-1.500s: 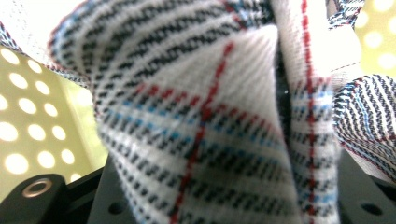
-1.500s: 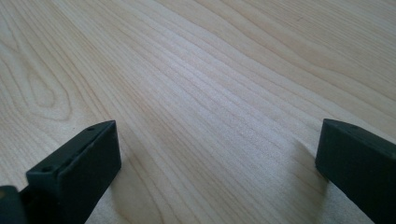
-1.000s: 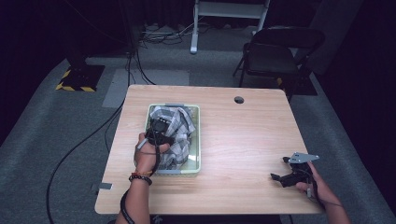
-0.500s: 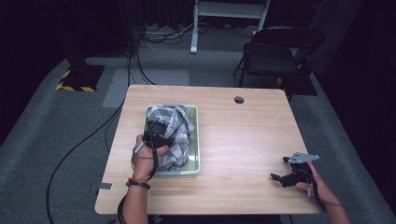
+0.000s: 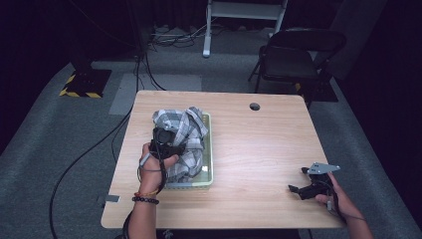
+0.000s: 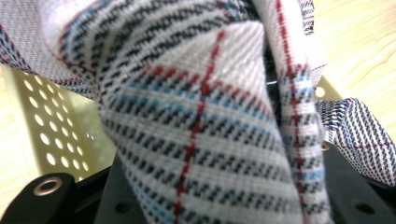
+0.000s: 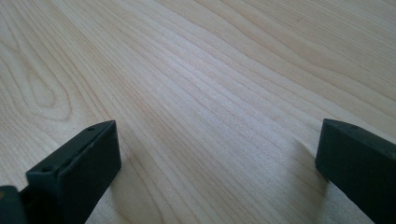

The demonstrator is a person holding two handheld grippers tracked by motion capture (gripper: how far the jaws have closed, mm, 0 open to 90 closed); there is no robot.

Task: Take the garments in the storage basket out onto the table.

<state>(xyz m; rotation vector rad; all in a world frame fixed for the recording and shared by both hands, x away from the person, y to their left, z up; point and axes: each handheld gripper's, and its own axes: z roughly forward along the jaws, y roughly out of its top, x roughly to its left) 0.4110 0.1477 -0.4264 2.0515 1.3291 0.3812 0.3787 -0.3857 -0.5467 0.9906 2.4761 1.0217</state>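
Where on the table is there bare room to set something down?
The widest free patch is the bare wood between the tray and the right hand-held gripper, running up to the cable hole. A narrower strip lies along the far edge behind the tray. The left side is crowded: the plaid cloth fills the tray, with the left hand-held gripper in it.

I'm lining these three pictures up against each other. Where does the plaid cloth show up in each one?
High view: the plaid cloth is heaped in the pale green tray, left of table centre, at the left tool.
Left gripper view: the cloth hangs close across the frame, between the jaws.
Right gripper view: not in it.
Shared landmark: the perforated tray wall.
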